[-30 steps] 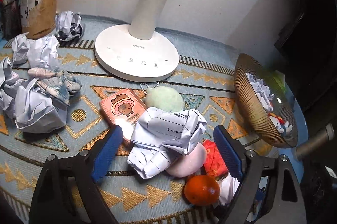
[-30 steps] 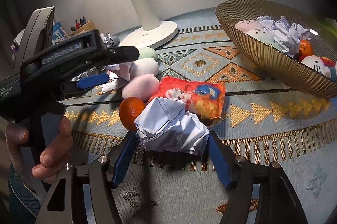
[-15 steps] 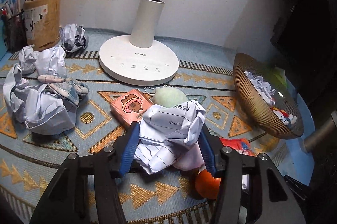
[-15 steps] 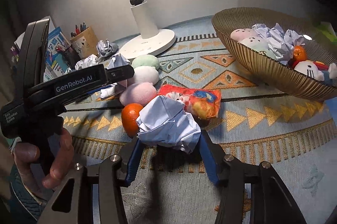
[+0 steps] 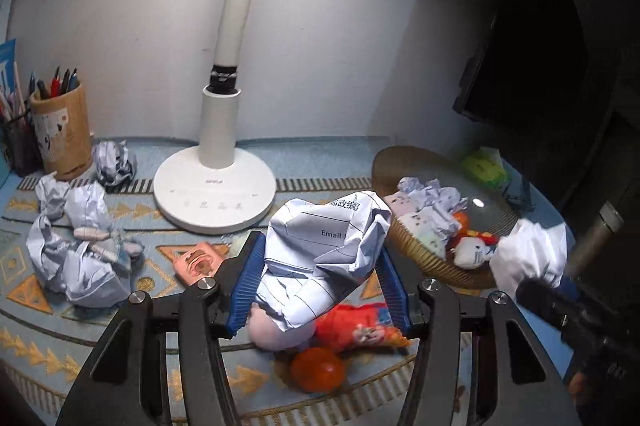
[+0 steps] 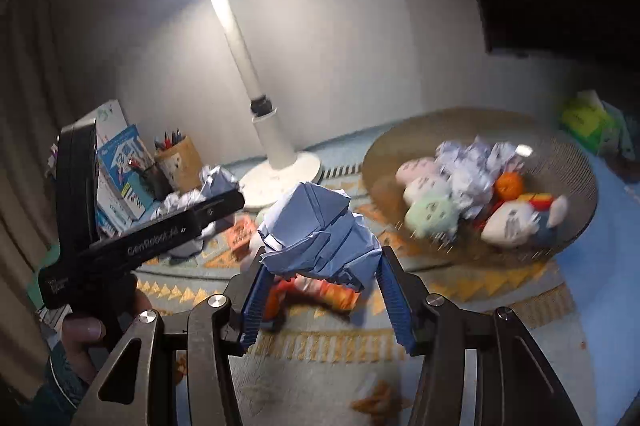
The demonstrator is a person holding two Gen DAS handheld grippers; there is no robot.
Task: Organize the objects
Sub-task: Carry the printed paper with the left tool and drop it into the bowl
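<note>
Left wrist view: a crumpled printed sheet [image 5: 326,246] is clamped by the left gripper [image 5: 320,284] above the worktop [image 5: 132,194], near the bowl [image 5: 424,258]; slipping is risked, the creased paper being springy. Right wrist view: a bluish paper ball [image 6: 318,240] is pinched by the right gripper [image 6: 320,296], raised short of the bowl [image 6: 472,254]; it could be dropped outside the rim.

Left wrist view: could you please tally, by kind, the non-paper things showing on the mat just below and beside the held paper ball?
Plush toy: 1
Snack packet: 1
Orange: 1
Card: 1
Total: 4
</note>
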